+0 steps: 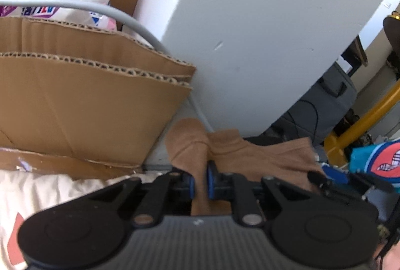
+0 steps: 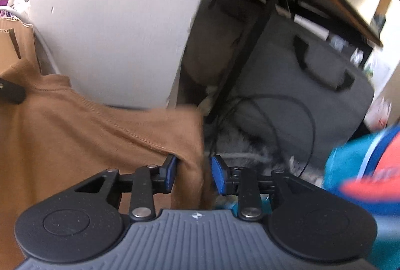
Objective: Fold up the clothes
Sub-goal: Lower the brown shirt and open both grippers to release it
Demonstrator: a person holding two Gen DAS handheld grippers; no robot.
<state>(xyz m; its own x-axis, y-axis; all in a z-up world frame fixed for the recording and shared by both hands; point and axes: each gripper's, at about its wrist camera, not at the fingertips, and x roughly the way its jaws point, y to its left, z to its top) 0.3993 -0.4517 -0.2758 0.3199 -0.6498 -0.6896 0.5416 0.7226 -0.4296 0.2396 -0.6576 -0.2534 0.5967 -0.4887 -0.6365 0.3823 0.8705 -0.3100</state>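
Note:
A brown garment (image 1: 262, 152) hangs stretched between my two grippers, its stitched hem (image 2: 130, 130) running across the right wrist view. My left gripper (image 1: 200, 182) has its blue pads pressed on a bunched fold of the brown cloth. My right gripper (image 2: 193, 175) stands open around the garment's other end. That cloth hangs between the pads and touches the left one, with a slim gap at the right one. Part of the right gripper (image 1: 335, 175) shows in the left wrist view past the cloth.
A cardboard box (image 1: 87, 107) with plastic packs stands at the left, a grey cable (image 1: 100, 7) arcing over it. A white panel (image 1: 250, 32) rises ahead. A grey bag (image 2: 312, 95) sits under a black table (image 2: 250, 45). Teal and red cloth (image 2: 362, 170) lies right, cream bedding (image 1: 50, 195) below.

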